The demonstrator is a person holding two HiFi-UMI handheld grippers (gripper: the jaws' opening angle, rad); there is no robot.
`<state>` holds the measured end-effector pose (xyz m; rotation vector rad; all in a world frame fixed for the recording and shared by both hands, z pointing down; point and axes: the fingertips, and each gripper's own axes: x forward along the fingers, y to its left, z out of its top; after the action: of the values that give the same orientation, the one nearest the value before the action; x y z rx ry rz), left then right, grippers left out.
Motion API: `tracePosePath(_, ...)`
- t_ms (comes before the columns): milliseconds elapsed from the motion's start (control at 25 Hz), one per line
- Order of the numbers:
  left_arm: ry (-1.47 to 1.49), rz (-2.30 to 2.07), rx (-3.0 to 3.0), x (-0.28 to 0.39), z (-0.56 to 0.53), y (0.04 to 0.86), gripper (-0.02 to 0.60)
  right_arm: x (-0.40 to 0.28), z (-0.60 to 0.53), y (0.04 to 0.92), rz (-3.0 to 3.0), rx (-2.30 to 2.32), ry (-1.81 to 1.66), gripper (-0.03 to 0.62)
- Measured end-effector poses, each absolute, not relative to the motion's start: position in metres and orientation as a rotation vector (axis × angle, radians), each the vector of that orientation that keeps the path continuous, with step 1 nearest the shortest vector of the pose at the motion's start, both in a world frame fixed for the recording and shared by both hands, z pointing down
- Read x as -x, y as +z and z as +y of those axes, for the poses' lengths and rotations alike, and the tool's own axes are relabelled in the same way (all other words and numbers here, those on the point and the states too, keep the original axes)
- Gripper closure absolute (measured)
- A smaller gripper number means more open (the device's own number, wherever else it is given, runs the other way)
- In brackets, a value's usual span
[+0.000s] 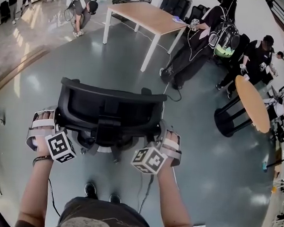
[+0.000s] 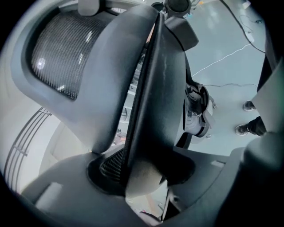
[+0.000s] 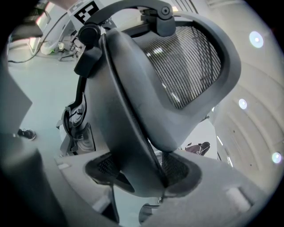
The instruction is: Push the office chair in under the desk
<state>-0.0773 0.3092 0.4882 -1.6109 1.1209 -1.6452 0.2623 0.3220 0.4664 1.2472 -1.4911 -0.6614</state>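
Grey polished floor, people along its far side | wooden worktop well ahead of me | black office chair on open floor, apart from it | my left gripper and right gripper each pinch its backrest's side edge.

office chair: mid-floor | left gripper, right gripper: at backrest sides (one each) | desk: well apart

head: steeply down, above chair | gripper views: close, chair shared

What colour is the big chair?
Black; the office chair shows best in the head view.
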Motion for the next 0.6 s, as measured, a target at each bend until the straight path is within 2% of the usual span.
tracePosePath(600, -1.580, 1.041, 1.605, 0.075, 0.315, 0.474, 0.360, -0.261, 0.311, 0.456, -1.504, -1.278, -0.701, 0.324)
